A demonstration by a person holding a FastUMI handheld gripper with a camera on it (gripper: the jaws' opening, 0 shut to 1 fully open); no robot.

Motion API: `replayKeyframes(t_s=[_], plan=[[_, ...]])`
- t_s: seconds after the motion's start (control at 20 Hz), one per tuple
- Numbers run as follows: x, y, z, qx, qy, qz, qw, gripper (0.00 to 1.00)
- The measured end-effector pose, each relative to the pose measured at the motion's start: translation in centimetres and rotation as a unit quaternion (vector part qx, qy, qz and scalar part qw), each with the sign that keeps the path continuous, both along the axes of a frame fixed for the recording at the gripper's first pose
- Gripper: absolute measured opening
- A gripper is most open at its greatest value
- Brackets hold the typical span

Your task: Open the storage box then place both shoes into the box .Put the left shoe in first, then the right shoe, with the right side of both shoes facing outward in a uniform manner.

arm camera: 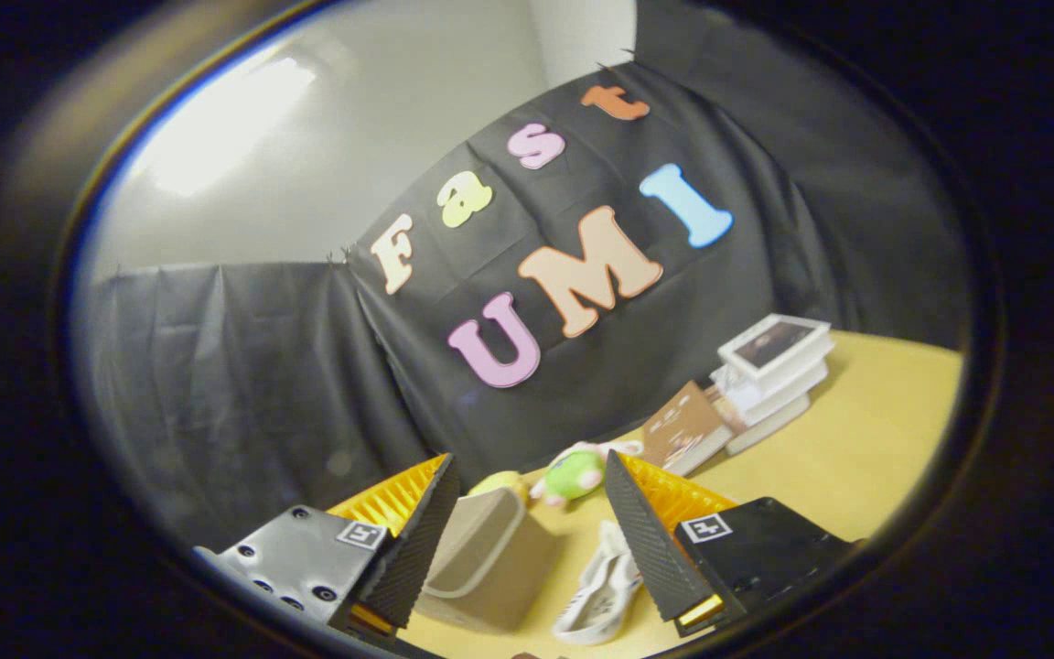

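Observation:
My gripper [527, 471] stands open, tilted, above the yellow table [847, 458], with nothing between its two black ribbed fingers [422, 540]. Below the gap lies the beige storage box [490, 563] with a pale rimmed front; I cannot tell whether its lid is open. Beside it, close to the right finger, a white shoe [600, 595] with dark pattern lies on the table, partly hidden by that finger.
A green and pink plush toy [575, 471] lies beyond the fingertips near the black cloth wall. A brown book [684, 428] leans next to a stack of white books [772, 366] at the back right. Bare tabletop stretches to the right.

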State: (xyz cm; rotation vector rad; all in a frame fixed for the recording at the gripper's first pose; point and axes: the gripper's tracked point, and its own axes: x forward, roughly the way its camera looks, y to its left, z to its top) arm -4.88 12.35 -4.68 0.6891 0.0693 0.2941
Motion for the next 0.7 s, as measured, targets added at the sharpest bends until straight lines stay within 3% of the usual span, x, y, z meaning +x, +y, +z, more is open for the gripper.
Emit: replayKeyframes(t_s=[0.1,0.3,0.55,0.7], plan=[[-1.0,2.2,-1.7,0.085,0.029,0.03,0.996,1.0],[-0.7,5.4,-6.4,0.224,0.096,0.053,0.968,1.0],[-1.4,9.1,-9.4,0.318,0.14,0.074,0.935,1.0],[-1.8,11.6,-11.0,0.337,0.168,0.102,0.921,1.0]])
